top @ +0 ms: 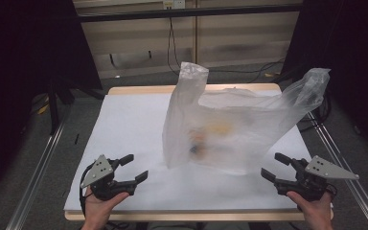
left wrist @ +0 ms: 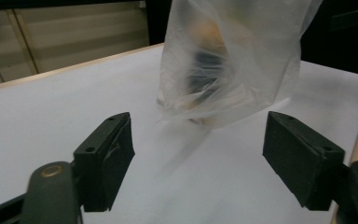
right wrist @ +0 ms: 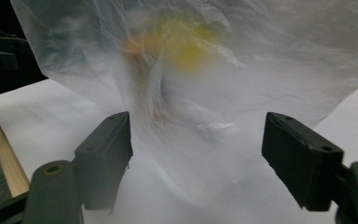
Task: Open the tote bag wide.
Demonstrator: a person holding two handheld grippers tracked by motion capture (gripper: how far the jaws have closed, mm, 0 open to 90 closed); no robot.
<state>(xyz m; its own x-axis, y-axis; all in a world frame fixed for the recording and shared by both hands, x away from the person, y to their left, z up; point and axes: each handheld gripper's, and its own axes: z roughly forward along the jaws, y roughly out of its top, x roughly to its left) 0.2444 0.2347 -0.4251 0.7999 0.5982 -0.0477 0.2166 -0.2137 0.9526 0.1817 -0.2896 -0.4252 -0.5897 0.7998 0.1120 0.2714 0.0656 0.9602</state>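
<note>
Two hands rest at the table's [top: 124, 115] near edge, the left gripper [top: 133, 168] and the right gripper [top: 271, 166] each pointing inward with jaws parted and nothing between them. A translucent plastic bag [top: 230, 127] stands upright between them, right of centre, apart from both. White tabletop lies open to its left. The bag's yellow and dark contents are blurred beyond telling.
</note>
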